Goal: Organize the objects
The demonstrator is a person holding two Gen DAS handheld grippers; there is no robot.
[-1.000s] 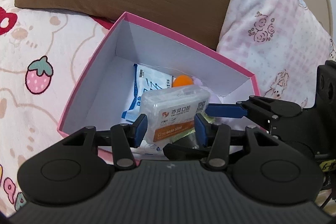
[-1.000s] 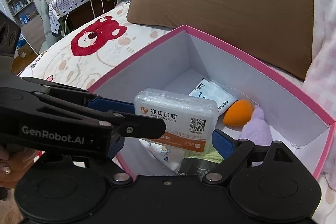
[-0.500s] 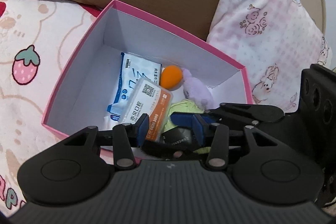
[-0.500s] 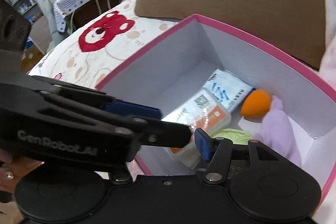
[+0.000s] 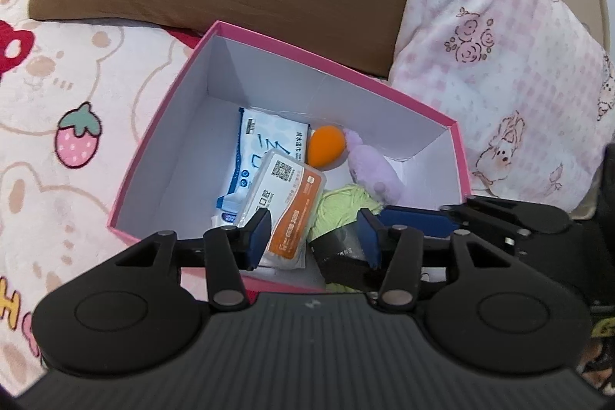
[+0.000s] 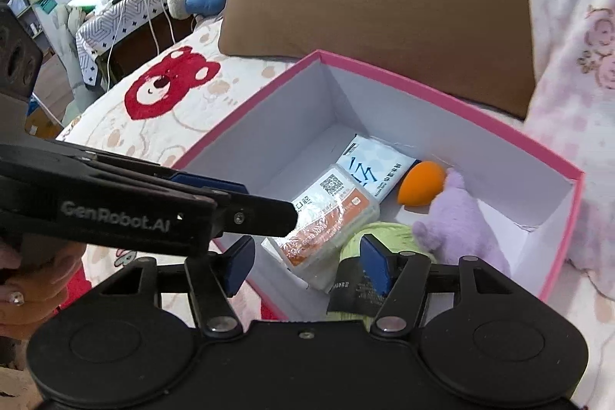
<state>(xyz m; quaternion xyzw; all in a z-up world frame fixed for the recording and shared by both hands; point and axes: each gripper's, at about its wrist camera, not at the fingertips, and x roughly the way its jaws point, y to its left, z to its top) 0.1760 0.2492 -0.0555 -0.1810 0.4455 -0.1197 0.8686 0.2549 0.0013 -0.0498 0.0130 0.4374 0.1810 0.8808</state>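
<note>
Five things sit in the pink box (image 5: 161,137) already, and that's where this tidy-up stands: a blue-and-white tissue pack (image 5: 265,145) on the floor of the box, a clear plastic case with an orange label (image 5: 286,206) lying tilted across it, an orange sponge (image 5: 326,150) just beside, a purple plush toy (image 5: 374,171) touching the sponge, and a pale green ball of yarn (image 5: 346,206) with a black band near the front wall. The case is down in the box and nobody has hold of it. The left gripper (image 5: 313,237) hangs over the near rim, its jaws partly apart, having just been opening a touch, with nothing pinched; the case only shows through the gap from below. The right gripper (image 6: 305,262) hovers alongside, about half open, jaws having just been opening a little after a big close, and again nothing pressed between the pads, the case and the yarn merely lying underneath. From the right wrist view a person's hand (image 6: 23,279) grips the left tool at the edge. What's left? Hard to call: the bedspread (image 5: 57,95) around the box shows no loose item in either view, so the packing looks close to finished, unless more things wait out of shot.
</note>
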